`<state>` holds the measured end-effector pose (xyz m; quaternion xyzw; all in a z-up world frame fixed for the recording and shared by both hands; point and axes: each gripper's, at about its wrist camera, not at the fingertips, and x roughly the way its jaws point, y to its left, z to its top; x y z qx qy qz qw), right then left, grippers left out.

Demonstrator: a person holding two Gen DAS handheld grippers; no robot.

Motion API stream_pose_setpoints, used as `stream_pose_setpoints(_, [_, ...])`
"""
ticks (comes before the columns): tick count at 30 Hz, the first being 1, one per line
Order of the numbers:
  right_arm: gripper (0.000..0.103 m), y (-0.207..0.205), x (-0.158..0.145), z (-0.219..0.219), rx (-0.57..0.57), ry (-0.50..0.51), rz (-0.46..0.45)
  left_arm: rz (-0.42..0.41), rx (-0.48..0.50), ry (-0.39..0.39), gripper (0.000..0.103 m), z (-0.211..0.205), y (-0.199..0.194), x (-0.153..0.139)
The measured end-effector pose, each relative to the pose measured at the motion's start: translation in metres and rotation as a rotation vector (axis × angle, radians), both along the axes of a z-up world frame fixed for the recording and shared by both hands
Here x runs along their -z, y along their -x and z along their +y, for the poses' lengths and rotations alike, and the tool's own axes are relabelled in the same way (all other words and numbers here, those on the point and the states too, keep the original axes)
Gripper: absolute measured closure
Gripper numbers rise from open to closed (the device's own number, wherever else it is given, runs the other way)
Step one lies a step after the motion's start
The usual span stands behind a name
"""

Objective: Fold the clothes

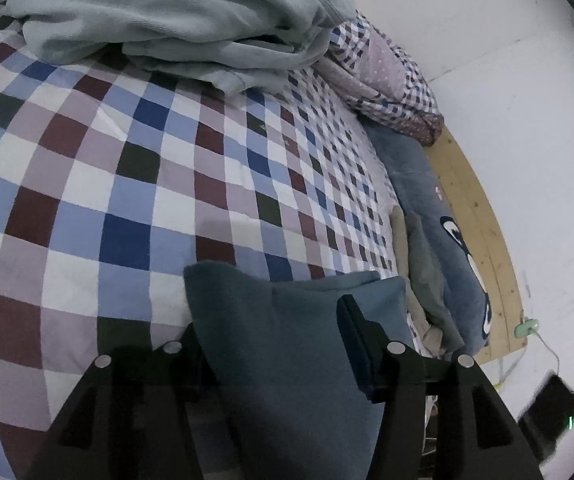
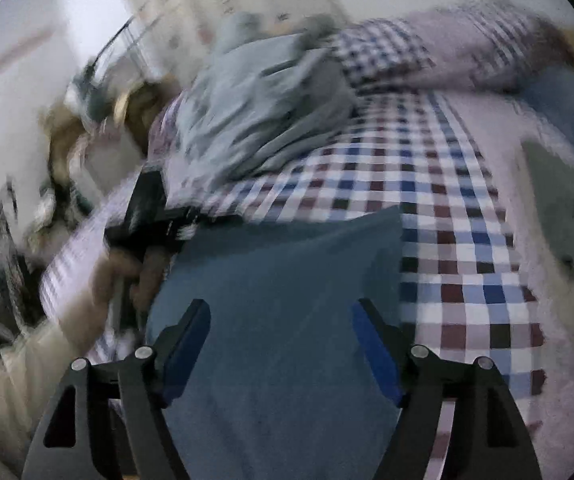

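Both grippers are at the blue garment (image 1: 287, 344) on the bed, which lies on the checked bedsheet (image 1: 135, 184) near the front edge. In the left wrist view the left gripper (image 1: 271, 344) has its fingers apart, and the garment rises up between them and drapes over the left finger, hiding its pad. The right finger's blue pad (image 1: 357, 344) shows with cloth lying against it, but whether the fingers truly pinch the fabric cannot be told.

Over to the right wrist view, badly smeared with motion. The right gripper (image 2: 281, 344) hangs above the same garment (image 2: 279, 280), fingers wide apart, both blue pads (image 2: 375, 356) plainly bare. The cloth spreads flat beneath and between them, its far edge reaching out across the checks (image 2: 447, 216). At the left side of this view the other black gripper (image 2: 147, 212) sits at the garment's corner, a hand (image 2: 127, 272) wrapped around its grip.

Farther back on the bed sits a pile of pale grey-green clothes (image 1: 175, 12), rumpled and heaped. Beside it, toward the wall, is a checked and dotted pillow (image 1: 387, 76). Along the bed's far side a blue cushion (image 1: 443, 232) lies against the wooden frame (image 1: 483, 216).
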<state>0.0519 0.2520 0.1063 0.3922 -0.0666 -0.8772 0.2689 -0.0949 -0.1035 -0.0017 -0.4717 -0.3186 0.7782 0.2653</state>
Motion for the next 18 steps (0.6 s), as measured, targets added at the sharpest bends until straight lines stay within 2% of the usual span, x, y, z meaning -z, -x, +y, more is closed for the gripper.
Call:
stream_pose_setpoints(5, [0.025,0.067,0.018,0.049,0.092,0.203,-0.131,0.013,-0.001,0.001,0.045,0.000,-0.002,0.000])
stream_pose_setpoints(12, [0.025,0.137,0.059,0.064,0.046,0.205,-0.240,0.008,0.022,0.023,0.045,-0.001,-0.005,-0.004])
stream_pose_setpoints(18, [0.025,0.169,0.086,0.054,-0.041,0.195,-0.292,0.030,0.069,0.046,0.045,-0.002,-0.013,-0.007])
